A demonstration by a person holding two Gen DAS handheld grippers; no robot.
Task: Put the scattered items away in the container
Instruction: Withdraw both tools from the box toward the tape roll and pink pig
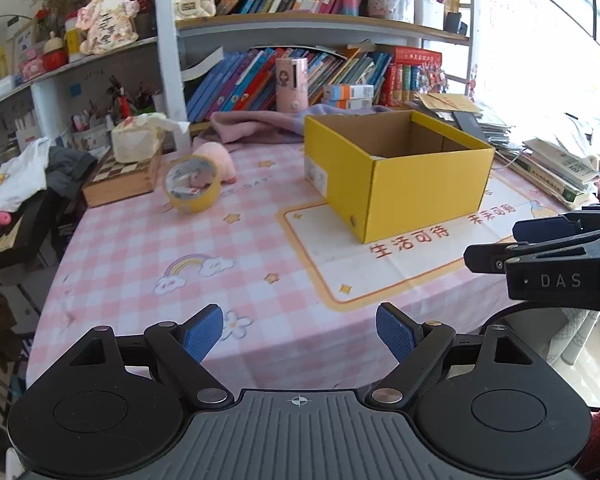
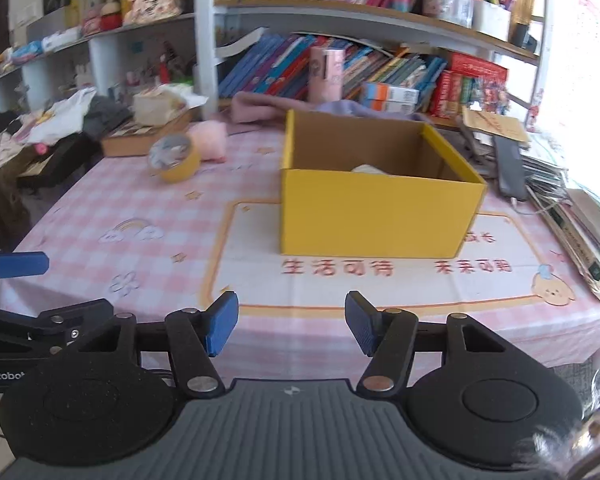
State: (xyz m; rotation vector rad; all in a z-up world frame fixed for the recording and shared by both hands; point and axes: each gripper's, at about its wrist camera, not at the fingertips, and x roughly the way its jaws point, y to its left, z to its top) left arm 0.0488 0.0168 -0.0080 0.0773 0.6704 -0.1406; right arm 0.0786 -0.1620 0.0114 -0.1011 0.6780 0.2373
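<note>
A yellow box [image 1: 396,184] sits on the pink-and-white checked cloth [image 1: 140,248]; yellow tape roll [image 1: 193,184], pink plush [image 1: 220,160], blue tool pads [image 1: 202,336].

Left gripper [image 1: 299,332]: lower centre of left wrist view; jaws spread wide, nothing between the blue pads [image 1: 204,334].
Right gripper [image 2: 292,322]: lower centre of right wrist view; jaws apart, narrower gap, nothing between them.
Orientation: both angled downward.
</note>
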